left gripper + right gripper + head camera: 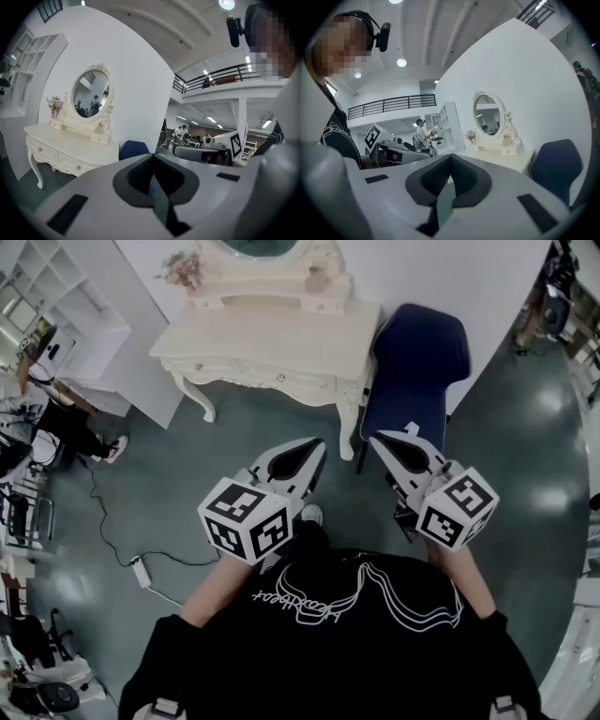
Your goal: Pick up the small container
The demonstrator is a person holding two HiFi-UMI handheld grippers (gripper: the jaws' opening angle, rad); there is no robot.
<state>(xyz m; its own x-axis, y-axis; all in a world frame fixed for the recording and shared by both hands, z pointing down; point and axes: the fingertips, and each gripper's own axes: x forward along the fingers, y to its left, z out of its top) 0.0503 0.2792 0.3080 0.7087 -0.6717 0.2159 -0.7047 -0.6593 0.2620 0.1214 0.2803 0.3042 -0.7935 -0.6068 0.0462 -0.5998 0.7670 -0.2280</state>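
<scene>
A small rounded pot point(316, 279) stands on the raised shelf of the cream dressing table point(272, 343), right of the oval mirror point(258, 247). It also shows as a pale pot point(100, 127) in the left gripper view and as a tiny pot point(507, 140) in the right gripper view. My left gripper point(319, 444) and right gripper point(375, 440) are held side by side at waist height, well short of the table. Both are shut with nothing between the jaws, as seen on the left gripper point(152, 157) and right gripper point(451, 157).
A blue chair point(417, 362) stands at the table's right end. A pink flower bunch point(181, 268) sits on the shelf left of the mirror. White shelving point(66, 306) is at far left, and a cable with adapter point(141, 570) lies on the floor.
</scene>
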